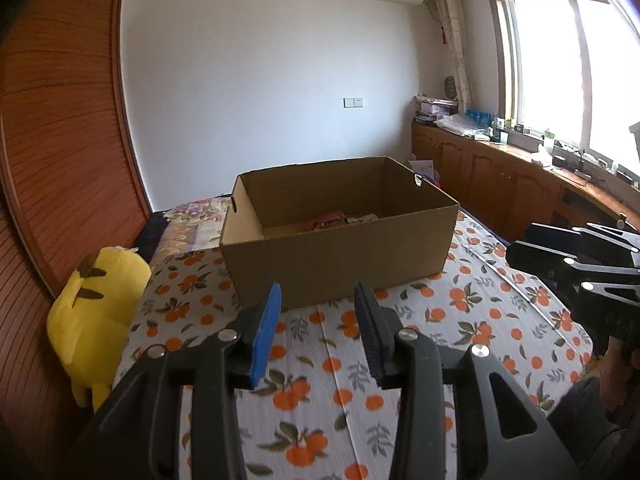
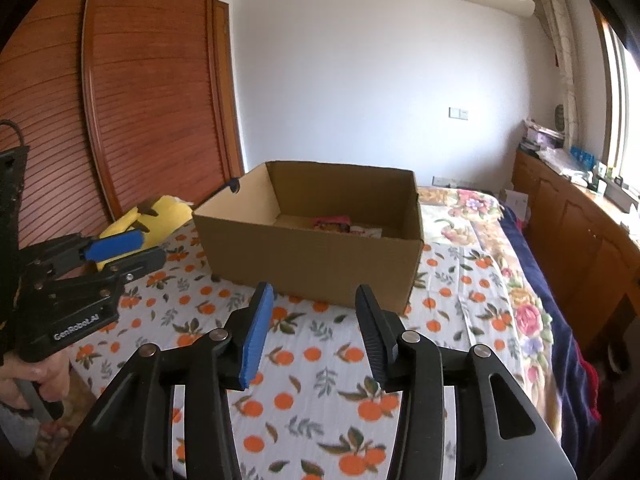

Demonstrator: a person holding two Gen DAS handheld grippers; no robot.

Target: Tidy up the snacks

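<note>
An open cardboard box (image 1: 340, 264) (image 2: 312, 264) stands on a bed covered with an orange-print sheet (image 1: 320, 380) (image 2: 312, 380). Snack packets (image 1: 326, 222) (image 2: 334, 224), one pink and red, lie on the box floor. My left gripper (image 1: 318, 300) hangs above the sheet just short of the box's near wall, open with nothing between its fingers. My right gripper (image 2: 314, 300) stands the same way, open and empty. The right gripper (image 1: 516, 246) also shows at the right edge of the left wrist view, and the left gripper (image 2: 140, 246) at the left of the right wrist view, held by a hand (image 2: 24, 376).
A yellow plush toy (image 1: 96, 320) (image 2: 160, 216) lies at the bed's left edge against brown slatted wardrobe doors (image 1: 48, 160) (image 2: 140, 100). A floral quilt (image 2: 480, 216) covers the far bed. Wooden cabinets (image 1: 500, 184) with clutter run under the window on the right.
</note>
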